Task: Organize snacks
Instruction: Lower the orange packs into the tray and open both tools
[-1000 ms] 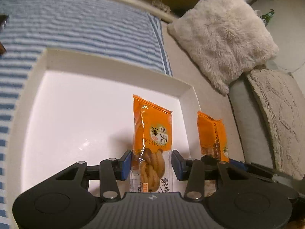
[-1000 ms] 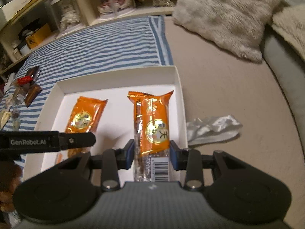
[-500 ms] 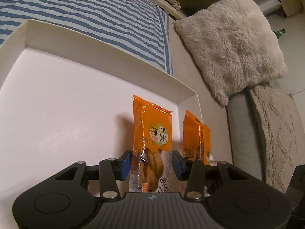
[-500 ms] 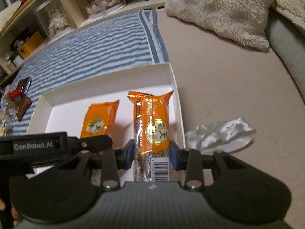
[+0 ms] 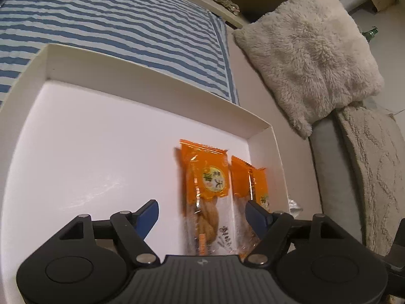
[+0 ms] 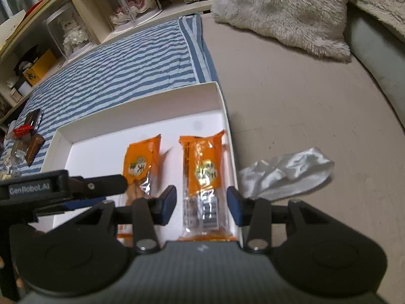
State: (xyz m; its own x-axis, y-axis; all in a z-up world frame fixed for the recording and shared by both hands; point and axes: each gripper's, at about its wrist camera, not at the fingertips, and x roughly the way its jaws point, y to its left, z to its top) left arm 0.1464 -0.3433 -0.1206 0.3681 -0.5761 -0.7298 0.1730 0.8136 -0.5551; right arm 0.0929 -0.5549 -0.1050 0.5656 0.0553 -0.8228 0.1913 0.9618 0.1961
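In the left wrist view, the left gripper (image 5: 202, 217) stands wide open, holding nothing; an orange snack packet (image 5: 206, 197) lies between its fingers in the white tray (image 5: 152, 96), a second packet (image 5: 249, 190) beside it.

In the right wrist view, the right gripper (image 6: 201, 204) is likewise open around a packet (image 6: 205, 177) by the tray's right wall.

The white box (image 5: 263, 129) is the landmark. In the left wrist view its left and near walls run out of the picture or behind the black gripper body. The orange packet nearest its right wall (image 5: 250, 192) is half covered by the neighbouring orange packet (image 5: 205, 197) and a blue finger pad (image 5: 255, 217). Both packets' labels are motion-blurred and unreadable. In the right wrist view the small wrappers (image 6: 25, 139) left of the box are too small to identify.
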